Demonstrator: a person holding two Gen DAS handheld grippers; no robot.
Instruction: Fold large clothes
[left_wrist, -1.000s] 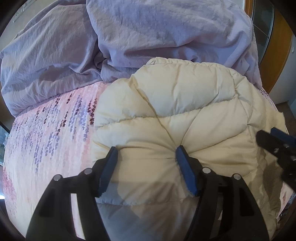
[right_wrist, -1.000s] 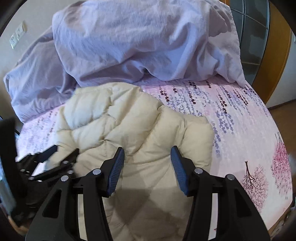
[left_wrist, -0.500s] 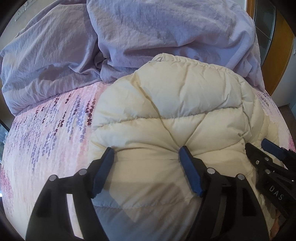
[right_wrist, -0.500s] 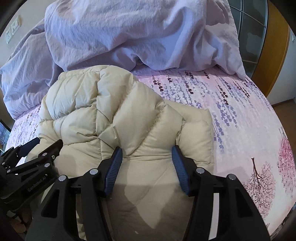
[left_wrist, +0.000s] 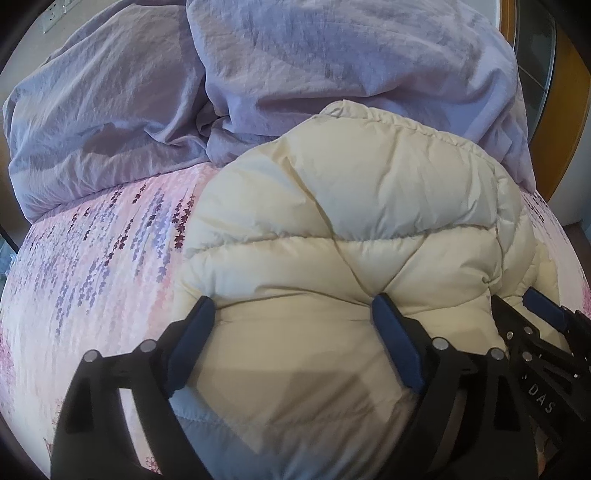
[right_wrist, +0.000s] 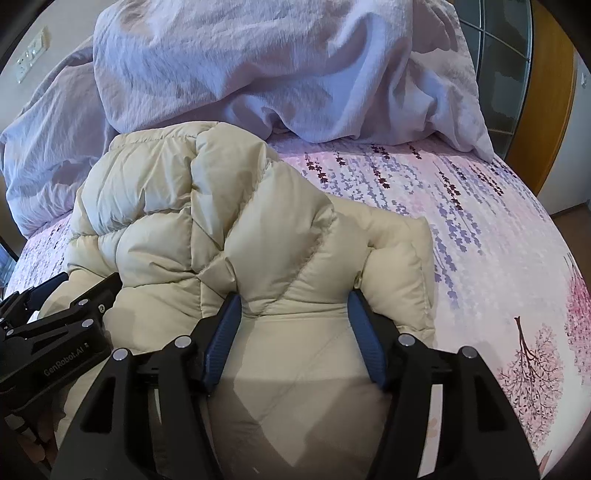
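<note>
A cream quilted puffer jacket (left_wrist: 351, 229) lies bunched on the bed, also in the right wrist view (right_wrist: 207, 229). My left gripper (left_wrist: 291, 310) is open, its blue pads pressed against the jacket's near fold with padding bulging between them. My right gripper (right_wrist: 293, 302) is open too, its pads pushed into the jacket's right side next to a puffy flap (right_wrist: 399, 266). Each gripper shows in the other's view: the right one in the left wrist view (left_wrist: 535, 332), the left one in the right wrist view (right_wrist: 55, 314).
The bed has a pink sheet with purple flower print (left_wrist: 92, 258), also seen in the right wrist view (right_wrist: 498, 221). A crumpled lilac duvet (left_wrist: 295, 74) is heaped at the back, touching the jacket's far edge. A wooden door frame (right_wrist: 546, 122) stands at the right.
Both grippers pushed forward into the jacket and came closer together. The jacket bunched up higher toward the duvet. The jaws stayed open.
</note>
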